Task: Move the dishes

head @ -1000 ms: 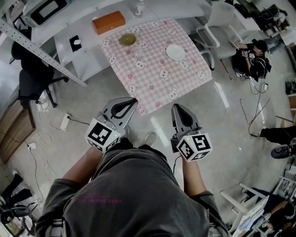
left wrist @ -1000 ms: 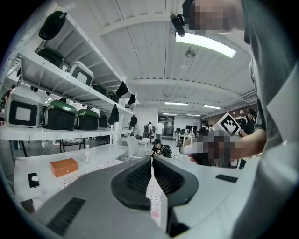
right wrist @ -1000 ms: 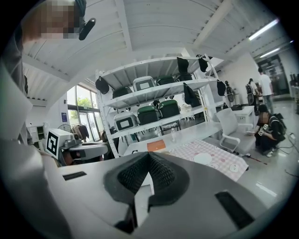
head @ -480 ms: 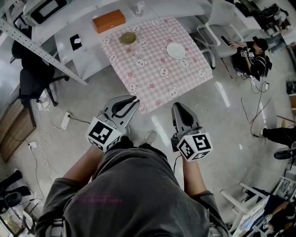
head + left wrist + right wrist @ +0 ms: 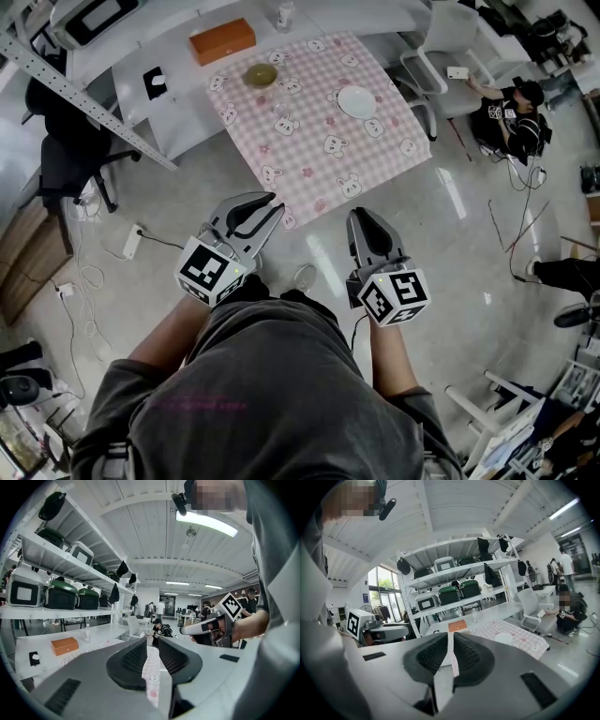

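A white plate (image 5: 355,102) and a brownish bowl (image 5: 260,76) sit on a table with a pink checked bunny cloth (image 5: 309,150), well ahead of me across the floor. My left gripper (image 5: 272,202) and right gripper (image 5: 359,217) are held at waist height, short of the table's near corner. Both are shut with nothing between the pads. The right gripper view shows the plate (image 5: 504,638) on the cloth beyond its own jaws (image 5: 451,637). The left gripper view looks along its jaws (image 5: 152,641) at a strip of the cloth.
An orange box (image 5: 220,41) and a small bottle (image 5: 283,16) stand on the white counter behind the table. A white chair (image 5: 441,47) is at the table's right, with a person (image 5: 511,112) sitting on the floor beyond it. Cables and a power strip (image 5: 131,246) lie on the floor at left.
Both grippers keep the same pose and stay shut. The seated person at the right has stretched an arm toward the white chair.
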Action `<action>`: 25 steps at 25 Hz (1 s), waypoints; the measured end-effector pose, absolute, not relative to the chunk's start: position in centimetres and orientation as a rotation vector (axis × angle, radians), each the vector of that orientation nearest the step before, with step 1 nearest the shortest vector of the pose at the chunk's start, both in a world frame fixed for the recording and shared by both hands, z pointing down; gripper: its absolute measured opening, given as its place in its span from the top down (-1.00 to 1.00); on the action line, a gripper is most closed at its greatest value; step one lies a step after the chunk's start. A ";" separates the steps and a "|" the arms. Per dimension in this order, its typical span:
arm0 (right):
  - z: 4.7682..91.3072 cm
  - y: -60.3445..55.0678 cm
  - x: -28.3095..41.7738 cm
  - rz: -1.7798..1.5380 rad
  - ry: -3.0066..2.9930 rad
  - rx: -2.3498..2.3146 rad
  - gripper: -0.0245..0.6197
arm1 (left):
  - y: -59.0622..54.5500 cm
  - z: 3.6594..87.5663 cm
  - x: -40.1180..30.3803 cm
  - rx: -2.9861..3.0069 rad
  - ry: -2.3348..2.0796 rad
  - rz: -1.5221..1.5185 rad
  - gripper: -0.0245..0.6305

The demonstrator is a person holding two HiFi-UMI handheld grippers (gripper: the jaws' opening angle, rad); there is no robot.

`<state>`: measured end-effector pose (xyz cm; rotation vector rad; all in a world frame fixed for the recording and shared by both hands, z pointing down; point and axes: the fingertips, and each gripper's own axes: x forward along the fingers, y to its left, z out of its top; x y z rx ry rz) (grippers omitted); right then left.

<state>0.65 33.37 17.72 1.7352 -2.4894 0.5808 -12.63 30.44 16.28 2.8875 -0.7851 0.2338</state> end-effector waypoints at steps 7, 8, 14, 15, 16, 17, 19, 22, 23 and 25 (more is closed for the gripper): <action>17.8 33.7 0.6 0.591 -2.500 1.717 0.79 | 31.0 16.4 -12.6 2.878 -0.802 0.241 0.65; 17.8 33.7 0.7 0.590 -2.501 1.716 0.79 | 31.0 16.4 -12.6 2.878 -0.805 0.241 0.65; 17.9 33.9 1.0 0.590 -2.502 1.713 0.74 | 31.2 16.6 -12.5 2.871 -0.822 0.246 0.59; 17.9 34.0 1.1 0.591 -2.502 1.712 0.72 | 31.2 16.7 -12.4 2.869 -0.824 0.248 0.58; 17.9 34.1 1.2 0.592 -2.502 1.712 0.72 | 31.3 16.7 -12.3 2.868 -0.826 0.249 0.56; 17.9 34.2 1.3 0.594 -2.503 1.712 0.72 | 31.3 16.7 -12.3 2.867 -0.828 0.250 0.55; 18.0 34.2 1.4 0.596 -2.504 1.709 0.70 | 31.4 16.7 -12.2 2.865 -0.834 0.250 0.53; 18.0 34.4 1.8 0.597 -2.510 1.702 0.68 | 31.6 16.8 -11.8 2.863 -0.844 0.252 0.51; 18.1 34.5 2.0 0.597 -2.512 1.699 0.68 | 31.7 16.9 -11.7 2.861 -0.848 0.254 0.50; 18.1 34.6 2.4 0.594 -2.518 1.692 0.66 | 31.9 16.9 -11.3 2.860 -0.856 0.257 0.48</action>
